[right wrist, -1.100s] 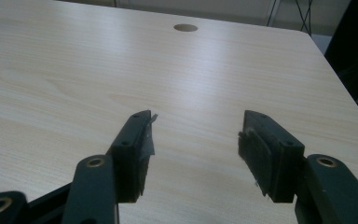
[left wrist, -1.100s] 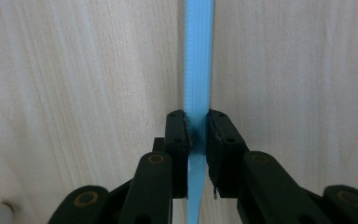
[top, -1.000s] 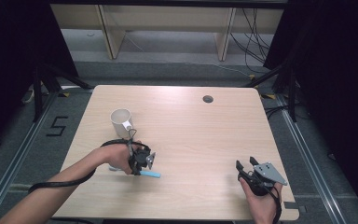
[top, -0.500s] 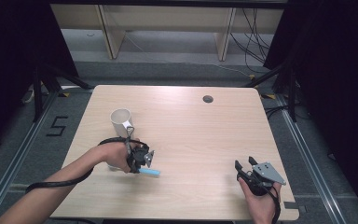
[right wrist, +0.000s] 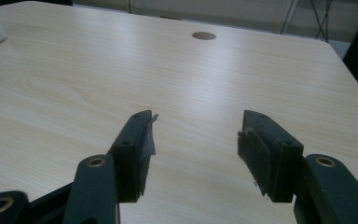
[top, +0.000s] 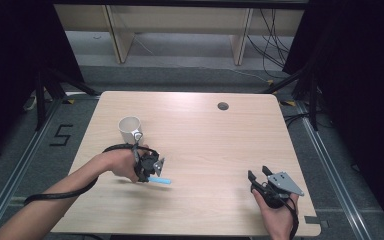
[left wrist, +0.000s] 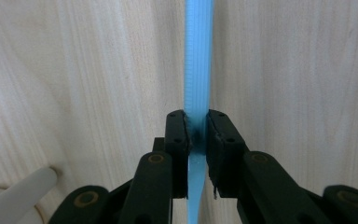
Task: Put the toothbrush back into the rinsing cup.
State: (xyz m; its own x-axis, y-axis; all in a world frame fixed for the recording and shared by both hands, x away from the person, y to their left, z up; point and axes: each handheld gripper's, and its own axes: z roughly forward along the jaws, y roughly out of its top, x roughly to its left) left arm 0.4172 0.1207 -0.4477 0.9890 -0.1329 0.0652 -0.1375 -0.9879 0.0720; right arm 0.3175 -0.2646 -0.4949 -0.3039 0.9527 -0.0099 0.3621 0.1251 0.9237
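The bench (top: 205, 145) in front of me is a pale wood top, with a small round hole (top: 223, 106) near its far edge. On its left part stands a white mug (top: 129, 129), upright, handle turned toward my side.

My left forearm reaches in from the lower left, and my left hand-held gripper (top: 149, 167) sits low over the bench just this side of the mug, its cable looping back along my arm. Its jaws are closed tight on a thin blue plastic strip (left wrist: 197, 70). In the left gripper view the strip runs straight away from the pads, ribbed along its length, close over the wood. In the high view its free end (top: 160, 180) pokes out to the right of the gripper, near the bench surface; I cannot tell whether it touches.

My right hand-held gripper (top: 261, 175) rests near the front right corner, well apart from the strip. Its jaws stand wide open with nothing between them, pointing across the bare wood toward the hole.
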